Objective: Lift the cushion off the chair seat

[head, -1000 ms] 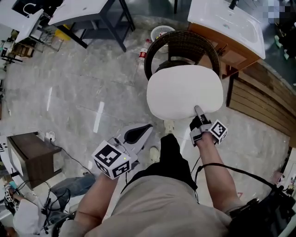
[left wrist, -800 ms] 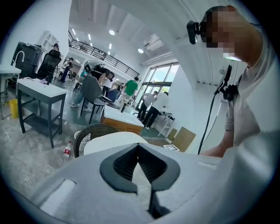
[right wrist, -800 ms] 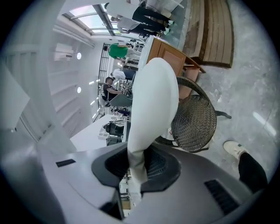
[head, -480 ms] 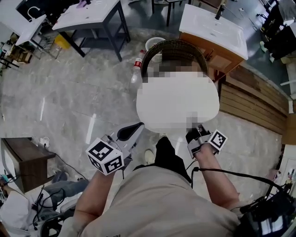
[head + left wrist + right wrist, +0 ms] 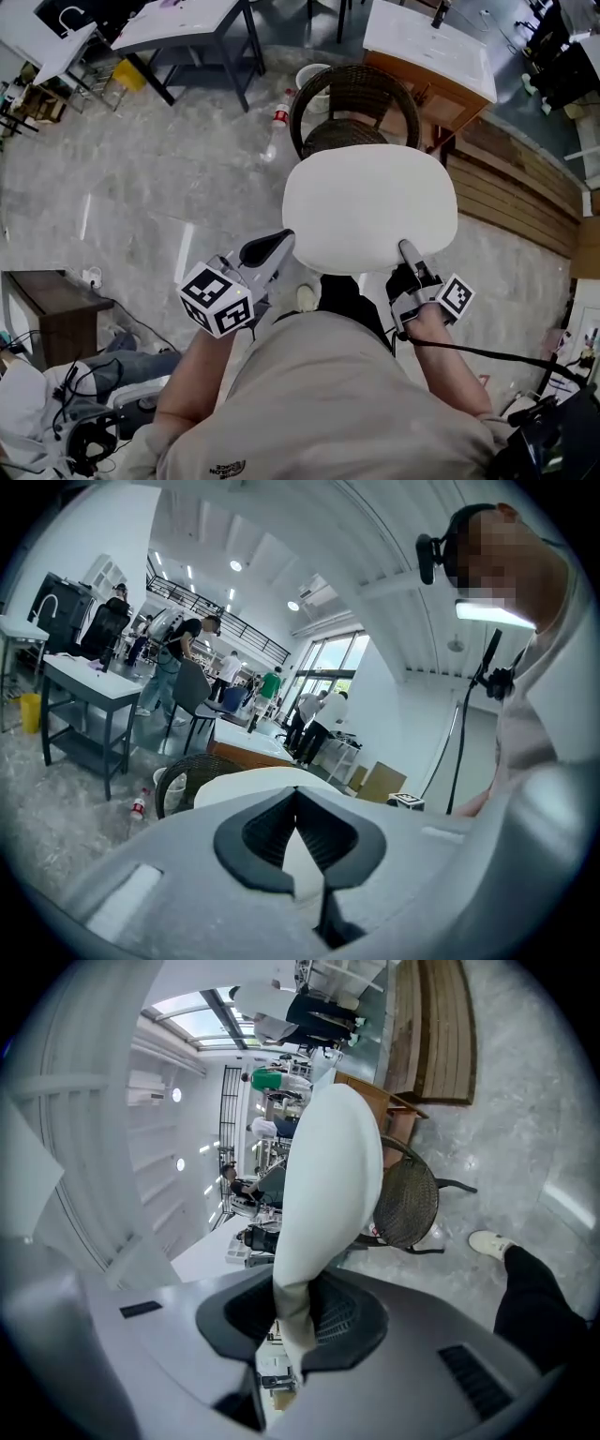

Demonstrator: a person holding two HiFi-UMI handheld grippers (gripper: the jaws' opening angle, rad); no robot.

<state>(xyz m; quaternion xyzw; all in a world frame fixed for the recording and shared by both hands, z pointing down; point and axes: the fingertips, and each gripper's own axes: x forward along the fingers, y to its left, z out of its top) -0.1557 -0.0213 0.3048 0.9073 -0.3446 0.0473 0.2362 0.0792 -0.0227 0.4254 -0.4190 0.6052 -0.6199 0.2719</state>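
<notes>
The white oval cushion (image 5: 370, 206) hangs in the air above and in front of the dark wicker chair (image 5: 356, 103), whose woven seat shows bare beyond it. My right gripper (image 5: 408, 253) is shut on the cushion's near right edge. In the right gripper view the cushion (image 5: 333, 1176) stands edge-on, pinched between the dark pads (image 5: 337, 1321), with the chair (image 5: 412, 1204) behind. My left gripper (image 5: 267, 248) sits beside the cushion's near left edge, jaws together and holding nothing. The left gripper view shows its tips (image 5: 296, 794) meeting, with the cushion (image 5: 253, 785) and chair (image 5: 187, 771) beyond.
A wooden cabinet with a white sink top (image 5: 431, 47) stands behind the chair, wooden slats (image 5: 516, 206) to its right. A white basket (image 5: 309, 75) and a bottle (image 5: 279, 117) lie on the floor by the chair. A grey table (image 5: 187, 23) is far left, a dark box (image 5: 42, 309) near left.
The cushion has risen off the chair with my right gripper, and the woven seat now shows behind it. My left gripper has moved up and closer to the cushion's left edge.
</notes>
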